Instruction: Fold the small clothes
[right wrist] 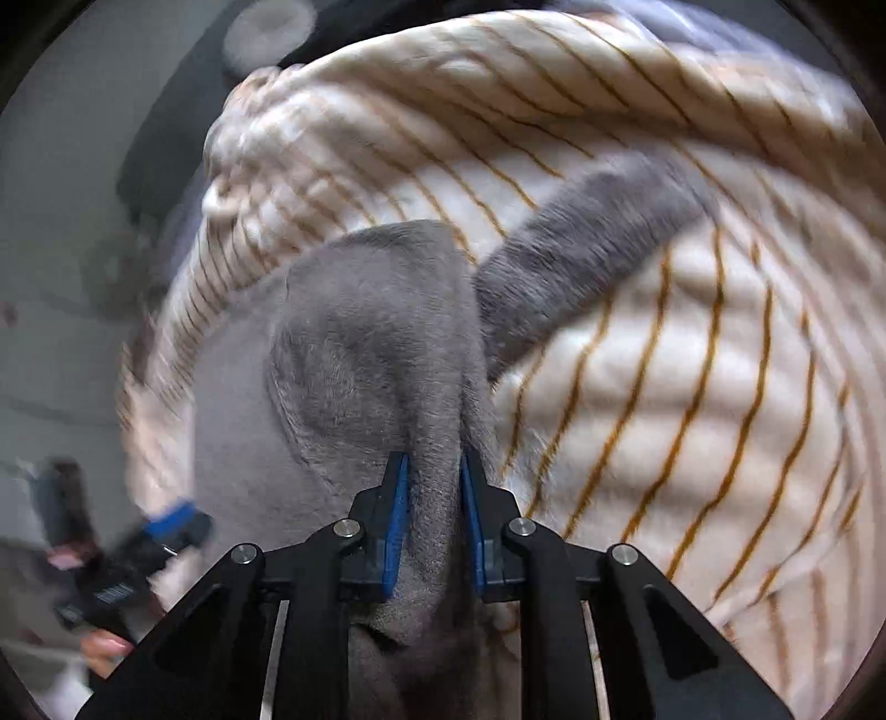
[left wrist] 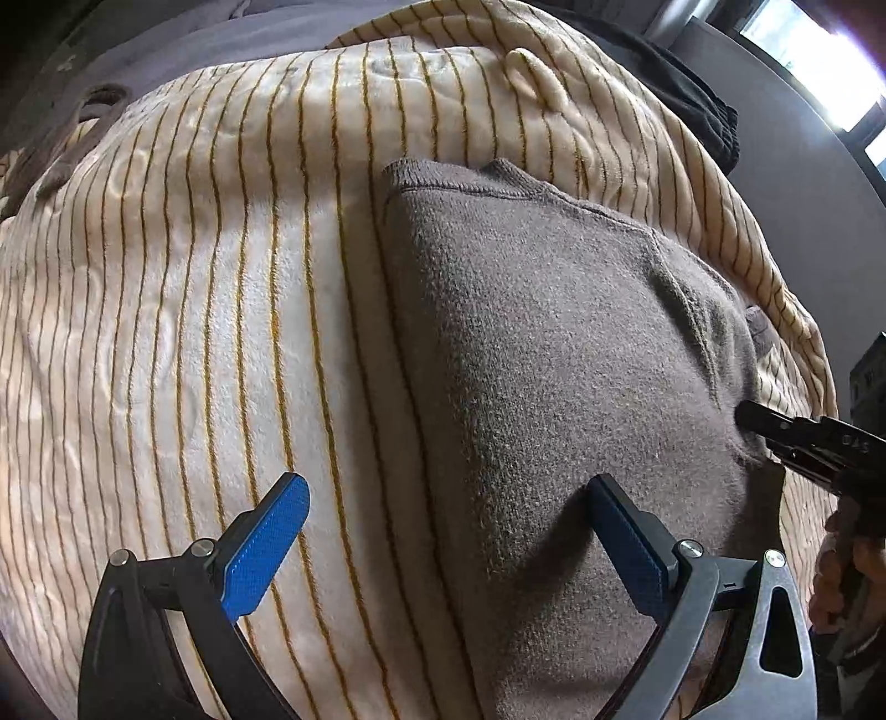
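Note:
A grey-brown knit garment lies on a cream blanket with thin ochre stripes. My left gripper hovers open over the garment's left edge, one blue pad above the blanket, the other above the knit, with nothing pinched. In the left wrist view my right gripper reaches in from the right at the garment's side edge. The right wrist view shows the right gripper shut on a raised fold of the garment. A sleeve trails up to the right, and the blurred left gripper sits at lower left.
A black garment lies past the blanket's far right edge, and a grey cloth at the far left. A grey surface runs beyond the blanket. A person's hand holds the right gripper's handle. A pale round object sits at the top.

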Demonstrator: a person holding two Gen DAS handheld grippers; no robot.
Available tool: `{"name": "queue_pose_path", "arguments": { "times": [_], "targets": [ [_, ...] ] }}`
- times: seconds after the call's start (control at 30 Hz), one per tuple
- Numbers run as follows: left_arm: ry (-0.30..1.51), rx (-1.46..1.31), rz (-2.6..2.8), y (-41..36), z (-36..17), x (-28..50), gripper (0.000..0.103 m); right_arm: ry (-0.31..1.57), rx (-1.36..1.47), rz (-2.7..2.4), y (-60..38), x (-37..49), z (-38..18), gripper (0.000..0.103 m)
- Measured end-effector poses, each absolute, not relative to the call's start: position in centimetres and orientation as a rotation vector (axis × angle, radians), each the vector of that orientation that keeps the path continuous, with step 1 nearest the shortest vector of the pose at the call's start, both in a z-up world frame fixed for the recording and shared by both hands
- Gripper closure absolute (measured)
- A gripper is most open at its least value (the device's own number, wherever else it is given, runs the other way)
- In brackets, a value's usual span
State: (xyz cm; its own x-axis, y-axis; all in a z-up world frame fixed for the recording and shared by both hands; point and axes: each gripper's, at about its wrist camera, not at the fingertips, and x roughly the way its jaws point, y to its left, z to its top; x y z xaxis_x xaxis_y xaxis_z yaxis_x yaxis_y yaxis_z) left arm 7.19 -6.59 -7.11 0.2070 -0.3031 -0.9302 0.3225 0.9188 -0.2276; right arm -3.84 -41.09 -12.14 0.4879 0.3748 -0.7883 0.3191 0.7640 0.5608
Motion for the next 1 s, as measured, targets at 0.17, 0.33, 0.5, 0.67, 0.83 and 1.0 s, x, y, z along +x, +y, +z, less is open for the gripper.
{"name": "queue_pose_path", "arguments": {
  "times": [0.17, 0.33, 0.5, 0.67, 0.83, 1.0],
  "targets": [
    [1.3, 0.017, -0.448, -6.7, -7.2, 7.3, 0.003, 1.068, 0.799, 0.017, -41.8, -5.9, -11.5, 0.046],
    [1.295, 0.027, -0.451, -6.4, -7.2, 7.3, 0.003, 1.068, 0.832, 0.011, -42.5, -8.0, -11.2, 0.045],
    [1.302, 0.037, -0.448, -6.6, -7.2, 7.2, 0.003, 1.076, 0.857, -0.002, -42.8, -9.2, -11.5, 0.043],
    [1.307, 0.024, -0.433, -6.6, -7.2, 7.2, 0.001, 1.075, 0.865, -0.002, -42.6, -9.1, -11.6, 0.041],
    [1.288, -0.021, -0.441, -6.2, -7.2, 6.9, 0.001, 1.079, 0.86, 0.012, -42.4, -8.9, -11.6, 0.033],
    [1.304, -0.07, -0.478, -5.7, -6.8, 7.5, 0.001, 1.072, 0.866, 0.05, -42.4, -8.5, -11.4, 0.03]
  ]
}}
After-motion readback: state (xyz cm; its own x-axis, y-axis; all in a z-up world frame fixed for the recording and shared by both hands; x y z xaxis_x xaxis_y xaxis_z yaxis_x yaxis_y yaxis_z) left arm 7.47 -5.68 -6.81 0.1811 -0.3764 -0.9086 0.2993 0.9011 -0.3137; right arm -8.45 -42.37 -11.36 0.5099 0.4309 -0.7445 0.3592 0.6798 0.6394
